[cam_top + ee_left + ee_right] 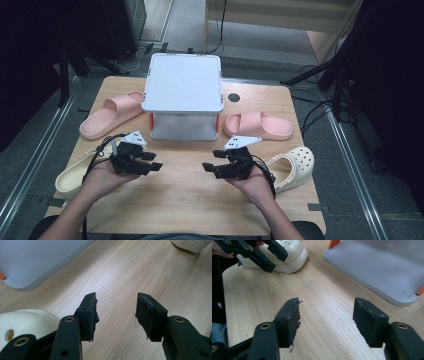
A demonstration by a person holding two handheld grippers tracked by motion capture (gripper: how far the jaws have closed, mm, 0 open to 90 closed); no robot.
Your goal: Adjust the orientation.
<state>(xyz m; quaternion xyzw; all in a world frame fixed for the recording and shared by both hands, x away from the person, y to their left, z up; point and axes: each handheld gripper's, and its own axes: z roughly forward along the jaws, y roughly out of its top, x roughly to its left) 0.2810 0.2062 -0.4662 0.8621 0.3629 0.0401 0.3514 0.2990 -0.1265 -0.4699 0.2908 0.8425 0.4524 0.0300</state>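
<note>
My left gripper point(156, 160) and right gripper point(210, 160) are held low over the front middle of the wooden table point(185, 200), tips pointing at each other and a short gap apart. Both are open with nothing between the jaws. In the left gripper view, my left gripper point(116, 312) frames bare wood, with a cream clog point(30, 322) just behind its left jaw. My right gripper point(327, 315) also frames bare wood, and beyond it are the left gripper point(277, 263) and that cream clog point(289, 255).
A white lidded box point(184, 85) with orange latches stands at the back centre. Pink slides lie on each side of it, left point(112, 114) and right point(257, 126). Cream clogs sit by the front corners, left point(72, 175) and right point(295, 167).
</note>
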